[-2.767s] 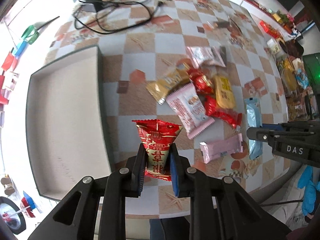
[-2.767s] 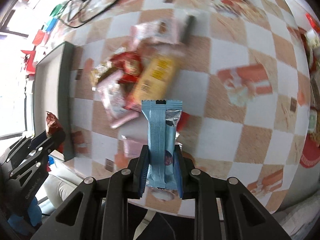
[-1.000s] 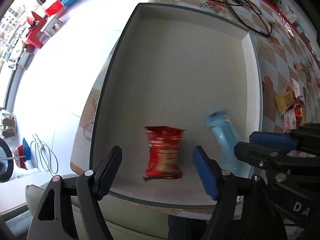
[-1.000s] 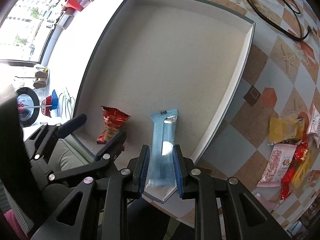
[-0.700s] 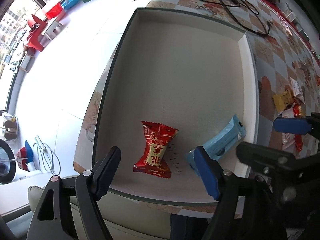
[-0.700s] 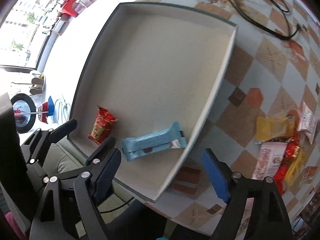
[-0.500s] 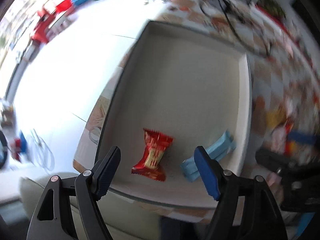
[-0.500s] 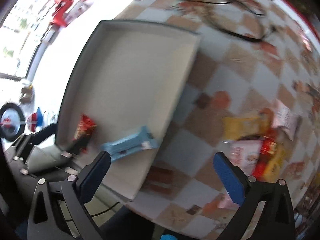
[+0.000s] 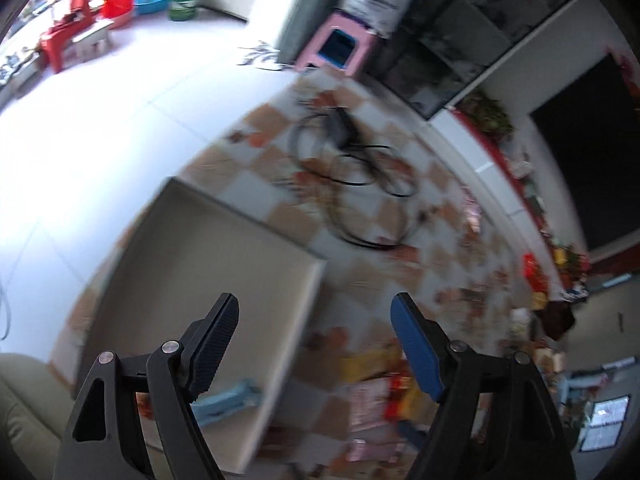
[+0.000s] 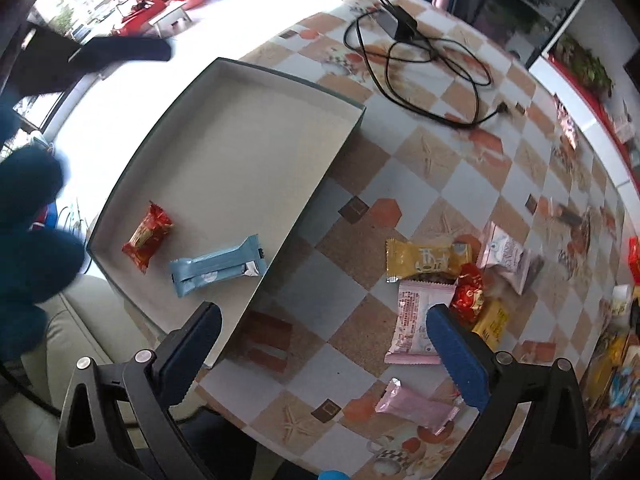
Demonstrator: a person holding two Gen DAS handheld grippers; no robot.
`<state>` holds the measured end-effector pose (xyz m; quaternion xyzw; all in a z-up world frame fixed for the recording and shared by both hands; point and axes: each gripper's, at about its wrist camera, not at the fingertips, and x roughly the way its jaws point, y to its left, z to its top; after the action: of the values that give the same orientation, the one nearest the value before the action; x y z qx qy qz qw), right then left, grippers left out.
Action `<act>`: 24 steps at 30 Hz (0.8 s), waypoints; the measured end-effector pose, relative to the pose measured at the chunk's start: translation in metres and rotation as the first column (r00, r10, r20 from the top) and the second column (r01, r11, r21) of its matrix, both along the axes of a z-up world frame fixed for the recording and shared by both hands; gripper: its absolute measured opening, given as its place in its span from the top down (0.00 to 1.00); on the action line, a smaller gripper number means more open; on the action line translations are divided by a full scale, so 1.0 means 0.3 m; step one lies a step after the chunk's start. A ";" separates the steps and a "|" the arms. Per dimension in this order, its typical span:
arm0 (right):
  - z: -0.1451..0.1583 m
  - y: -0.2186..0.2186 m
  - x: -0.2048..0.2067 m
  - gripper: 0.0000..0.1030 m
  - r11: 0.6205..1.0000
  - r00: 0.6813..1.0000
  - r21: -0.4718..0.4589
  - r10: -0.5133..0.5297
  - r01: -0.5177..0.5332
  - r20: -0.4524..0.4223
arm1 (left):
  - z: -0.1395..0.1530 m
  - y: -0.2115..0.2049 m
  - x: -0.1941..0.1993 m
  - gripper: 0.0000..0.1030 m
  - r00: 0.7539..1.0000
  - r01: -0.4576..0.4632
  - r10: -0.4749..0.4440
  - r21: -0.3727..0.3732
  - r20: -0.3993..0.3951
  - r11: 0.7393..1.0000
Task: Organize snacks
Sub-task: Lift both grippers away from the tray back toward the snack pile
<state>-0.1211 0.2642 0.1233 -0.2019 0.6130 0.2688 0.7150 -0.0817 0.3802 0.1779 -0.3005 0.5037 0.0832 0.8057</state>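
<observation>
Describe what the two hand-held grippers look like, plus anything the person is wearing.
The left hand-held gripper has black angular arms with silver pivot screws, one black ribbed pad and one blue pad. The right hand-held gripper has the same black frame and screws, with two blue ribbed pads. Dark blue blurred shapes at the right wrist view's left edge may be gloves; unclear.

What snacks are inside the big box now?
Inside the box lie two snacks: a red packet and a light blue bar, side by side near one end. The nearest corner is hidden behind a gripper finger.
</observation>
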 end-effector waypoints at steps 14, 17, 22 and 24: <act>0.043 -0.120 -0.008 0.00 0.997 0.997 0.062 -0.058 0.055 0.042 | 0.055 -0.200 0.068 0.21 0.997 0.067 -0.066 -0.008 0.033 0.998; 0.046 -0.143 -0.006 0.00 0.995 0.996 0.070 -0.071 0.067 0.048 | 0.060 -0.223 0.072 0.21 0.997 0.073 -0.072 -0.005 0.033 0.997; 0.048 -0.177 -0.004 0.00 0.993 0.995 0.081 -0.087 0.083 0.053 | 0.070 -0.264 0.076 0.21 0.996 0.086 -0.086 0.016 0.036 0.996; 0.048 -0.189 -0.006 0.00 0.993 0.994 0.083 -0.093 0.089 0.052 | 0.073 -0.281 0.077 0.21 0.995 0.091 -0.092 0.025 0.034 0.996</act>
<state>-0.1228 0.2076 0.1376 -0.1520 0.5901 0.2547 0.7509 -0.0587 0.2959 0.1996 -0.2691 0.5017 0.0465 0.8208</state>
